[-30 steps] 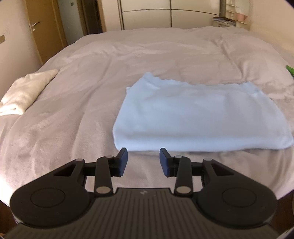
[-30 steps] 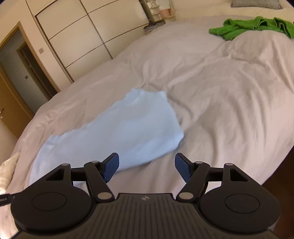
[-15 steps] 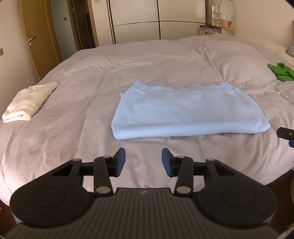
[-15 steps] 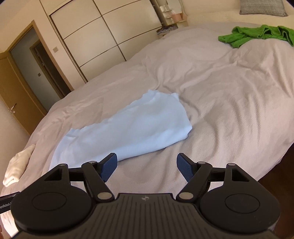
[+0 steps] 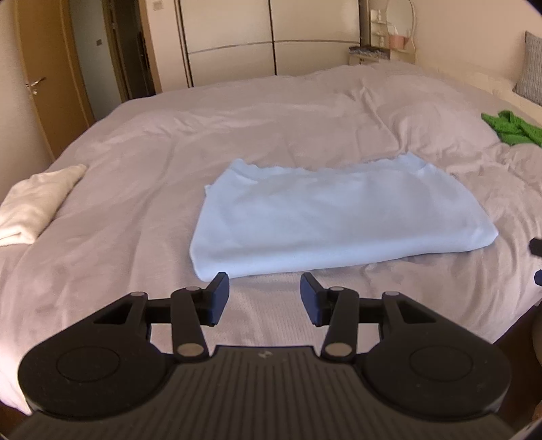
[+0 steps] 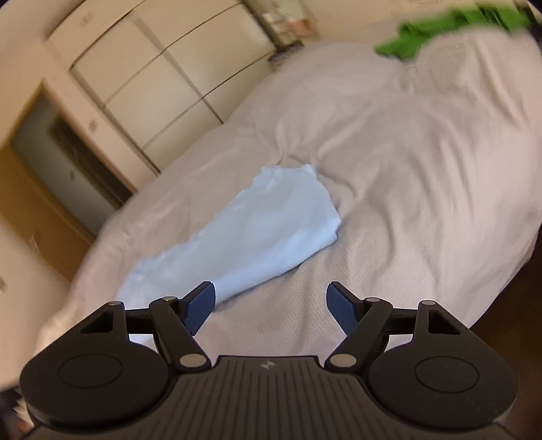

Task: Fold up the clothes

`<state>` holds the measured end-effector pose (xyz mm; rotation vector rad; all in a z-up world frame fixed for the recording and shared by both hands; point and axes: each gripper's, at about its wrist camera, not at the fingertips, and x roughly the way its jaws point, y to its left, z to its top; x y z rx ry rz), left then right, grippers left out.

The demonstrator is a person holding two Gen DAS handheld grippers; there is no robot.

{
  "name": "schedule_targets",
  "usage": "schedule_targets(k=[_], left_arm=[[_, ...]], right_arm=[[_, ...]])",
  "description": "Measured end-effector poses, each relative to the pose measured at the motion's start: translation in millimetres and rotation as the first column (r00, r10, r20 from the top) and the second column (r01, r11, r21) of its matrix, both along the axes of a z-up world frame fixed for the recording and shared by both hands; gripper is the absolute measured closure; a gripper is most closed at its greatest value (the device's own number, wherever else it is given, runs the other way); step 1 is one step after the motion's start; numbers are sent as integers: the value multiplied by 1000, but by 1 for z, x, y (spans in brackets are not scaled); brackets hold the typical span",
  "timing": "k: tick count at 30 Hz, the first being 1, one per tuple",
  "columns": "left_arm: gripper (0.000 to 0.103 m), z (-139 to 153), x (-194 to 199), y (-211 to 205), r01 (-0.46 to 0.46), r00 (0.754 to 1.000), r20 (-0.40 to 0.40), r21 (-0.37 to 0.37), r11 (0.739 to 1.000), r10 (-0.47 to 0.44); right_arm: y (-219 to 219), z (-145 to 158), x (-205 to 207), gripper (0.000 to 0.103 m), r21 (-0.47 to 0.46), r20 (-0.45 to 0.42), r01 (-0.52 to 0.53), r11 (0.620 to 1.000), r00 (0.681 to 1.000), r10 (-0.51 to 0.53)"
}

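In the left wrist view, a folded cream cloth [image 5: 37, 199] lies at the left edge of the frame on the bed [image 5: 142, 176], well apart from the rest. In the middle of the frame the folded light blue garment [image 5: 338, 220] lies flat on the pale cover, a wide rectangle with its wavy far edge toward the wardrobe doors [image 5: 271, 37] at the top. The left gripper [image 5: 264, 299] fills the bottom of the frame, its fingers [image 5: 216, 298] partly apart with only bedcover between them; they have just been opening and grip nothing, and their tips stand just short of the garment's near edge. At the right edge a crumpled green garment [image 5: 508, 127] lies on the bed, and a dark piece of the other tool shows lower down. In the blurred right wrist view, a doorway [image 6: 67, 162] sits at the left, the light blue garment [image 6: 257, 233] runs aslant through the centre, and the right gripper [image 6: 271, 304] at the bottom has its fingers [image 6: 200, 304] spread wide and empty above the cover, the left tip overlapping the garment's edge in the picture. The green garment [image 6: 440, 30] lies at the upper right.
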<state>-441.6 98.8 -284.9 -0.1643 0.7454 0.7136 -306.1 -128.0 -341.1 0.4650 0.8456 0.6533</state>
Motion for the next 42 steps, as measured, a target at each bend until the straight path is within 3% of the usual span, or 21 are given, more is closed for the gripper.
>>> schedule_targets(k=[5,8,12,17,20,25,28,32,35,37,39,42], left_arm=[[61,-23,25,33,21,999,-33,-27,999,-22],[61,-33,36,54,34,999,-28,-25,999,-35],[61,-43,47,80,56,998,-7,-26,998,-56],[66,-59,58,110,65,997,36,-93,994,-62],[67,-68,64,122,92,994,68,-160,983,-82],[65,-76,79,115,201,977,112,-177,964,-183],[62,-87,91,108,221,975,45,-140,965,-216],[63,-83,84,117,215,976,71,-171,962,-205],[64,-76,66,135,178,981,110,-217,960,-157],[64,-71,50,148,155,983,140,-251,955,-123],[64,-66,33,160,133,982,167,-283,950,-88],[64,-60,10,174,100,981,192,-313,944,-40]], right_arm=[[-11,-47,36,29,272,-227,91,958,973,-28],[-2,-71,57,35,353,-317,153,923,948,-36],[13,-99,85,39,375,-411,283,883,904,-115],[21,-132,106,39,406,-515,407,818,841,-163],[24,-141,113,39,424,-543,442,791,822,-169],[33,-138,121,42,402,-527,442,802,828,-192],[42,-129,123,67,331,-477,414,848,849,-229],[61,-93,127,78,158,-362,348,924,891,-273],[94,-52,126,81,-70,-168,265,962,947,-273],[127,-21,117,84,-244,34,214,946,977,-213],[164,9,100,85,-373,275,193,908,957,-90],[209,41,73,86,-442,485,140,886,868,105]])
